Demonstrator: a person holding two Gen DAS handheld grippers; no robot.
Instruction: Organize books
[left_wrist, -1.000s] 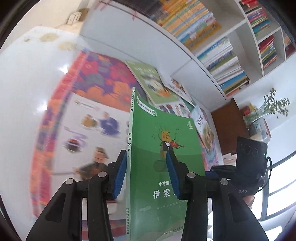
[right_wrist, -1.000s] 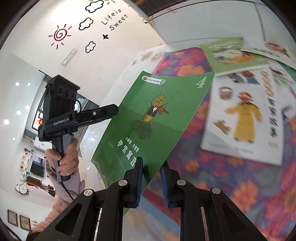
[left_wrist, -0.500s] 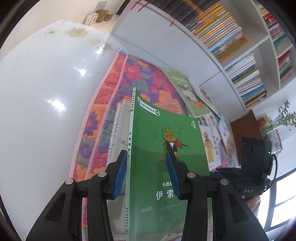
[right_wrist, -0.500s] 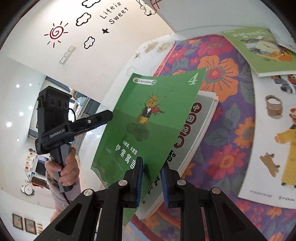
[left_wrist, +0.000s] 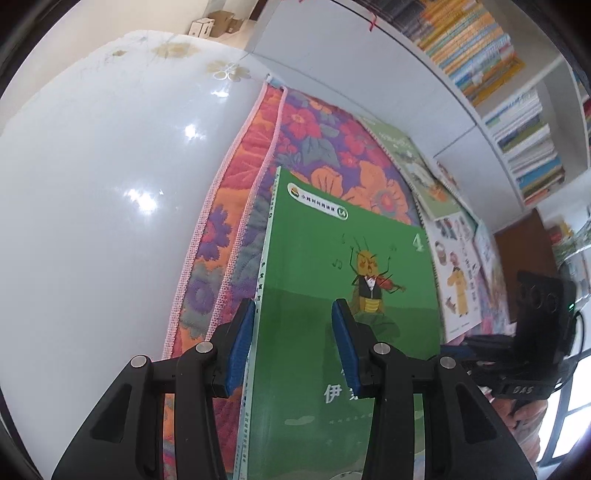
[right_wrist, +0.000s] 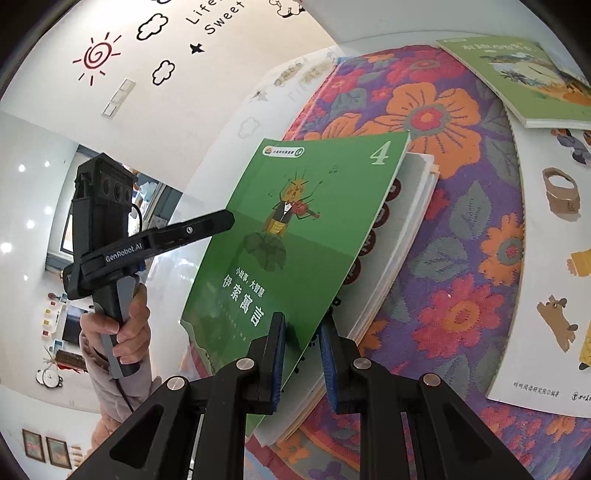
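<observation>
A green book with a violin-playing cricket and a "4" on its cover (left_wrist: 332, 288) (right_wrist: 306, 229) is held tilted just above a white book (right_wrist: 402, 240) that lies on the floral cloth. My right gripper (right_wrist: 301, 354) is shut on the green book's lower right edge. My left gripper (left_wrist: 293, 343) is open with its jaws astride the book's spine edge, one pad at the spine and one over the cover. From the right wrist view the left gripper's fingers (right_wrist: 192, 232) reach the book's left edge.
A floral cloth (left_wrist: 321, 147) (right_wrist: 461, 280) covers a white table (left_wrist: 92, 184). More picture books (left_wrist: 417, 170) (right_wrist: 517, 74) (right_wrist: 554, 258) lie scattered on it. Bookshelves full of books (left_wrist: 480, 48) stand behind the table.
Both grippers have carried the green book to the left over the cloth and lowered it over the white book. The left gripper stays open and the right stays shut on the book.
</observation>
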